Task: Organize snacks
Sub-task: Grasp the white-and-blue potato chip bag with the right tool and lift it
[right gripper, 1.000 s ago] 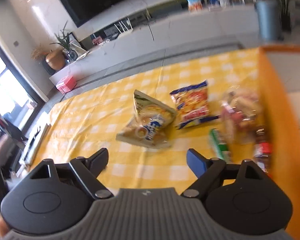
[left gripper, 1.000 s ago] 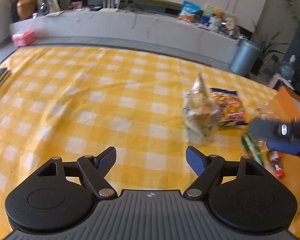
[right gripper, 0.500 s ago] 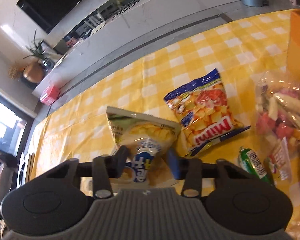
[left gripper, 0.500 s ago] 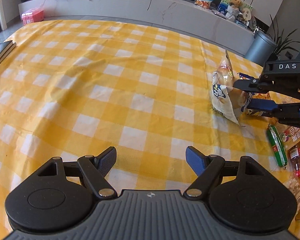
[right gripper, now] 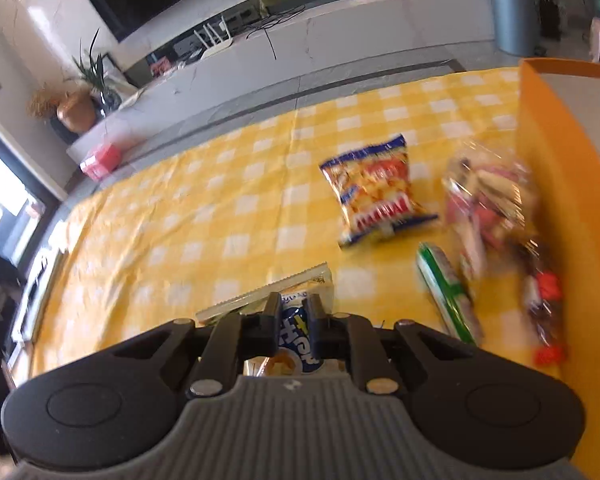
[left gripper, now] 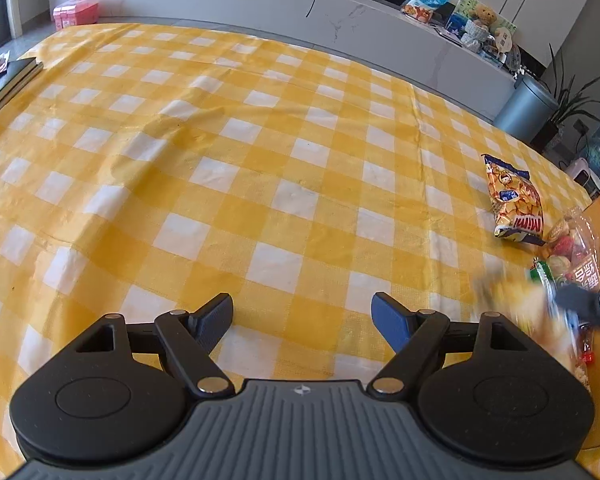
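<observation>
My right gripper (right gripper: 296, 312) is shut on a yellow chip bag (right gripper: 296, 332) with a blue and white label, lifted off the yellow checked cloth (right gripper: 204, 216); in the left wrist view the same bag (left gripper: 516, 300) shows as a blur at the right. An orange Mimi snack bag (right gripper: 376, 196) (left gripper: 514, 204) lies flat on the cloth. Beside it are a clear pack of sweets (right gripper: 488, 208), a green stick pack (right gripper: 448, 292) and a small red and dark packet (right gripper: 544, 304). My left gripper (left gripper: 302, 314) hangs open over bare cloth, holding nothing.
An orange box (right gripper: 560, 152) stands at the right edge of the table. A dark book (left gripper: 4, 80) lies at the far left edge. Behind the table run a grey counter (left gripper: 340, 20) with more snack bags and a grey bin (left gripper: 526, 108).
My right gripper went from wide open to shut on the yellow chip bag and pulled it back off the cloth. The left gripper stayed open and tipped slightly lower.
</observation>
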{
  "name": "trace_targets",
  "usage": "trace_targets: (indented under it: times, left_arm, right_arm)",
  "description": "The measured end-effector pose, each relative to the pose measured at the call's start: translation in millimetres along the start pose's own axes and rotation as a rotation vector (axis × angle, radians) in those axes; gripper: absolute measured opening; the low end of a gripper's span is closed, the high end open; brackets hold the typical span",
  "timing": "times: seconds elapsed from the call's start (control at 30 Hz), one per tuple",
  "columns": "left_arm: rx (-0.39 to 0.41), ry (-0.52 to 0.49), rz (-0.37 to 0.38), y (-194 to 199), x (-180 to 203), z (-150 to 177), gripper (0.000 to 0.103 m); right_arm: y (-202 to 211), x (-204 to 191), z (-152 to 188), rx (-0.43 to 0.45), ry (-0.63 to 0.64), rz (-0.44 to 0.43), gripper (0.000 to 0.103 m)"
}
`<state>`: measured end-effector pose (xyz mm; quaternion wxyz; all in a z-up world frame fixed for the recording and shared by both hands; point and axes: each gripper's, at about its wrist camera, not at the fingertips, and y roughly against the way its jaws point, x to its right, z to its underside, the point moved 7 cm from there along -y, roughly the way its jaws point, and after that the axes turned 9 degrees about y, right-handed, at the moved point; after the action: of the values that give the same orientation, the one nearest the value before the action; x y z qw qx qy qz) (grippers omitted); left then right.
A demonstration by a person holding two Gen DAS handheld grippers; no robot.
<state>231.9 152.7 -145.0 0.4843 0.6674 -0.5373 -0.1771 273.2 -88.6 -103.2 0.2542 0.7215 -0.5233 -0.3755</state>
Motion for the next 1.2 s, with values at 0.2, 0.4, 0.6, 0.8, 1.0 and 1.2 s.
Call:
trace_targets:
  times: [0.2, 0.4, 0.6, 0.8, 1.0, 1.2]
  left_arm:
    - [0.007, 0.024, -0.025, 2, -7, -1, 0.093]
    - [0.010, 0.010, -0.040, 1, -6, -1, 0.093]
    - [0.011, -0.014, -0.051, 0, -4, 1, 0.093]
    - [0.010, -0.011, -0.049, 0, -5, 0, 0.093]
    - [0.010, -0.016, -0.055, 1, -4, 0, 0.093]
    - [0.010, -0.014, -0.058, 0, -4, 0, 0.093]
  right_arm:
    - [25, 3, 41, -0.015, 0.059, 0.041, 0.025]
    - [45, 1, 36, 0.070, 0.114, 0.039, 0.000]
    - [29, -14, 51, 0.038, 0.214, -0.001, 0.000]
    - [11, -21, 82, -0.031, 0.225, -0.044, 0.000]
    - [12, -12, 89, -0.030, 0.196, -0.047, 0.000]
    - [37, -17, 68, 0.007, 0.290, 0.144, 0.036]
